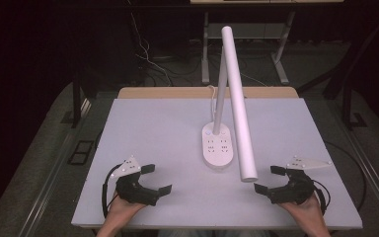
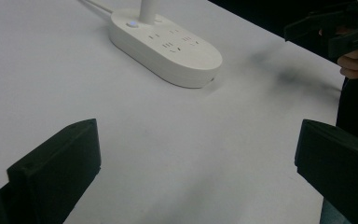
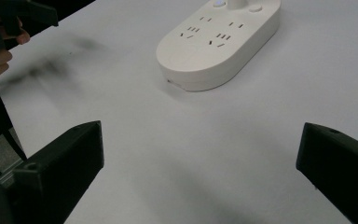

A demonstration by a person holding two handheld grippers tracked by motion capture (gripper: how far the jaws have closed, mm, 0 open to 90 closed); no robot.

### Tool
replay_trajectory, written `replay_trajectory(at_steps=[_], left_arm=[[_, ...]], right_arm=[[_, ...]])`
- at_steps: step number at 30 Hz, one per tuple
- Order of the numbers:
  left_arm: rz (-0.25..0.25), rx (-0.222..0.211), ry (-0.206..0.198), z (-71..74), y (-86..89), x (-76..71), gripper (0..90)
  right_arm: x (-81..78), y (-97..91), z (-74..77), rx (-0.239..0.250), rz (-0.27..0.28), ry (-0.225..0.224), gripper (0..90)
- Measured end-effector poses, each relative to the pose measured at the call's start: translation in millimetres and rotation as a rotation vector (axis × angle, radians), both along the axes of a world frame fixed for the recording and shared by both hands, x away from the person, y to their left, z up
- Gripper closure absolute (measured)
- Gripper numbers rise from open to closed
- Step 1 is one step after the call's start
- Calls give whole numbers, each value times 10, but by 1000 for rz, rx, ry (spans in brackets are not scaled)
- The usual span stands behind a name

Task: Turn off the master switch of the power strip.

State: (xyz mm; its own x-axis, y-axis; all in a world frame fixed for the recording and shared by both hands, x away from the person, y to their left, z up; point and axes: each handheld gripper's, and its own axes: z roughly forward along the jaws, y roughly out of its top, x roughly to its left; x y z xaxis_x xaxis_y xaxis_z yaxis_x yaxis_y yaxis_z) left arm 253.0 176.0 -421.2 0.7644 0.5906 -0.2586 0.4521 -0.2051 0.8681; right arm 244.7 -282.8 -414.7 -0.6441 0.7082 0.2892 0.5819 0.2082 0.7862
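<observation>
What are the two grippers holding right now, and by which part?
Nothing. The left gripper and right gripper both stand open over the table, apart from the lamp base.

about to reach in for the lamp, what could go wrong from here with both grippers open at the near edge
1. The lamp head slants down low near the right gripper; a reach toward the base could knock it and swing the lamp.
2. The base is wide, smooth and rounded, so open jaws may slide off it.
3. The cord trails off the table's far edge and could drag if the lamp is shifted.
</observation>
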Motion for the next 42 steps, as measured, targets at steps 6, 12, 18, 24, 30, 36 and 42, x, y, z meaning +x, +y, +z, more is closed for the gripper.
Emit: replay_trajectory(at_steps=[6, 12, 18, 24, 30, 36, 42], left_arm=[[-2, 0, 6, -2, -1, -5, 0], [-6, 17, 10, -9, -7, 3, 0], [-7, 19, 12, -5, -5, 2, 0], [-4, 24, 17, 7, 2, -11, 0], [-17, 28, 25, 32, -23, -7, 0], [-38, 56, 31, 57, -50, -6, 0], [-42, 64, 31, 133, -62, 22, 0]], right_arm=[[-3, 2, -4, -6, 4, -4, 0], [-6, -9, -4, -13, 6, -1, 0], [-5, -22, -9, -19, 3, 4, 0], [-13, -48, -32, -20, -3, 14, 0], [-20, -63, -24, -18, -7, 11, 0], [-27, -74, -15, -16, -3, 14, 0], [-30, -75, -14, -17, -3, 14, 0]])
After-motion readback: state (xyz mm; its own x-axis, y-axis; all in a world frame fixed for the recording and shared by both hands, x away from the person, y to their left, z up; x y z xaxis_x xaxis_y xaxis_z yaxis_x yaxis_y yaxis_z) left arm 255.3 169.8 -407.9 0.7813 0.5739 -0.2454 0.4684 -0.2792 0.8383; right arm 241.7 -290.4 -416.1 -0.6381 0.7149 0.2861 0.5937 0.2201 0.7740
